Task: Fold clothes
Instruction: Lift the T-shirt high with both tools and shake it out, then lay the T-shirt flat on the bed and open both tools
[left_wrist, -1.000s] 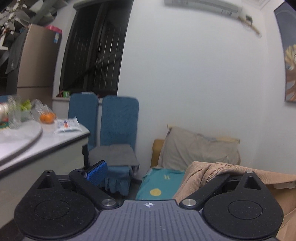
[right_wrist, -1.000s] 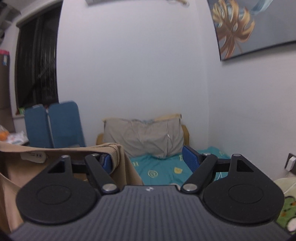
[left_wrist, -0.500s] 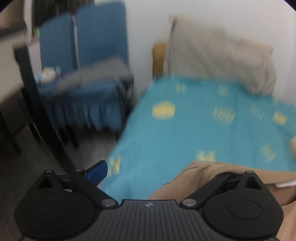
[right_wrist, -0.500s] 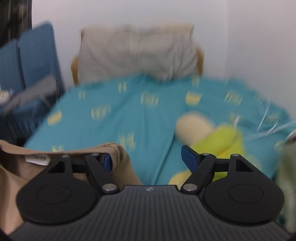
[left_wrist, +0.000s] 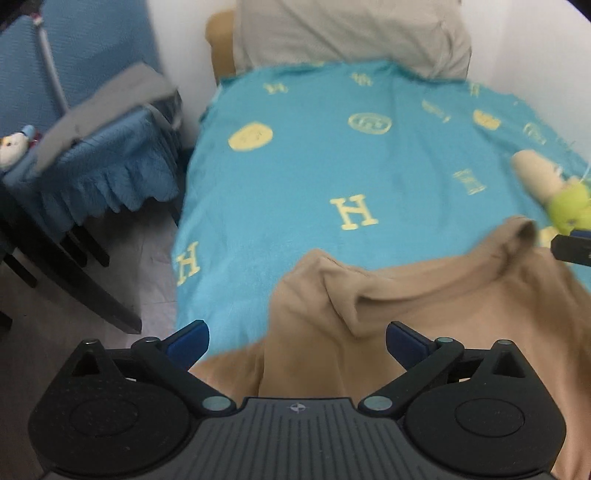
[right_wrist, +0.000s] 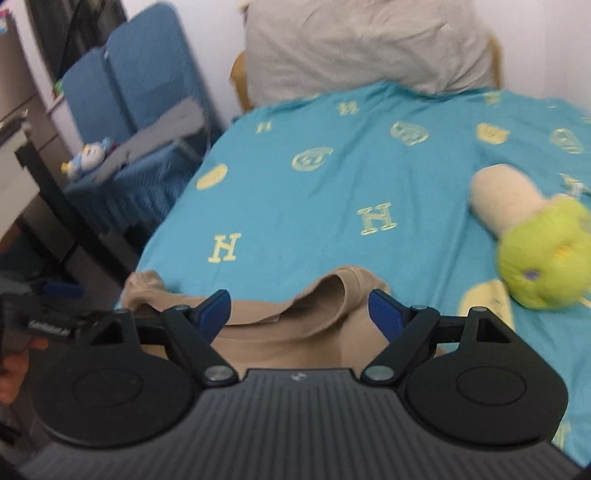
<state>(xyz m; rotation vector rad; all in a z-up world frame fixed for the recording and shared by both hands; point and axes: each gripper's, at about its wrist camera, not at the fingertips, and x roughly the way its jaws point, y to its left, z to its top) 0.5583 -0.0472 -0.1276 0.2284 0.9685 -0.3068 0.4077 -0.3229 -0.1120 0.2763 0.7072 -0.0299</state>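
Shirt (left_wrist: 424, 325) time: your tan top lies on the near end of the blue bed sheet (left_wrist: 314, 166), its collar bunched up. Your left gripper (left_wrist: 297, 338) has its fingers wide apart over the cloth, and your right gripper (right_wrist: 299, 308) is spread wide too (nothing pinched). A green plush toy (right_wrist: 539, 254) sits on the sheet nearby.

Ahead of the fingers, the turquoise bedsheet (right_wrist: 314, 206) lies open up to the grey pillow (right_wrist: 365, 48). To their right a green plush toy (right_wrist: 535, 254) blocks the way; to their left the bed drops off beside a blue-covered chair (left_wrist: 107, 166).
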